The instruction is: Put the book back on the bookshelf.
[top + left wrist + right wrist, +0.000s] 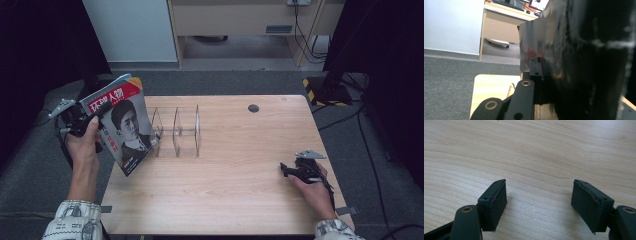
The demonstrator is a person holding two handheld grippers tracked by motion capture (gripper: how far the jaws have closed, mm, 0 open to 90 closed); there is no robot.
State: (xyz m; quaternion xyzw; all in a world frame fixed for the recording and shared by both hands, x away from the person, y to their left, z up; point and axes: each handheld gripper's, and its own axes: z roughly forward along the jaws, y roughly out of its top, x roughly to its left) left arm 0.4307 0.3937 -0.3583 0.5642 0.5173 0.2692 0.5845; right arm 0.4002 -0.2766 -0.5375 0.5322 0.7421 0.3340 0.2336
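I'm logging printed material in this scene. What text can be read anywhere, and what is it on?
"环球人物", white characters on the red band at the top of the magazine cover.
Smaller print beside the portrait and near the cover's lower edge: too small to read.

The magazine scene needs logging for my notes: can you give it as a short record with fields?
held item: magazine, red-topped cover with a portrait, tilted above the table's left edge
left gripper: shut on the magazine
right gripper: open, nothing between the jaws, resting on the table
rack: clear, with upright dividers, slots unfilled, just right of the magazine
table: light wood, dark round hole near the far edge
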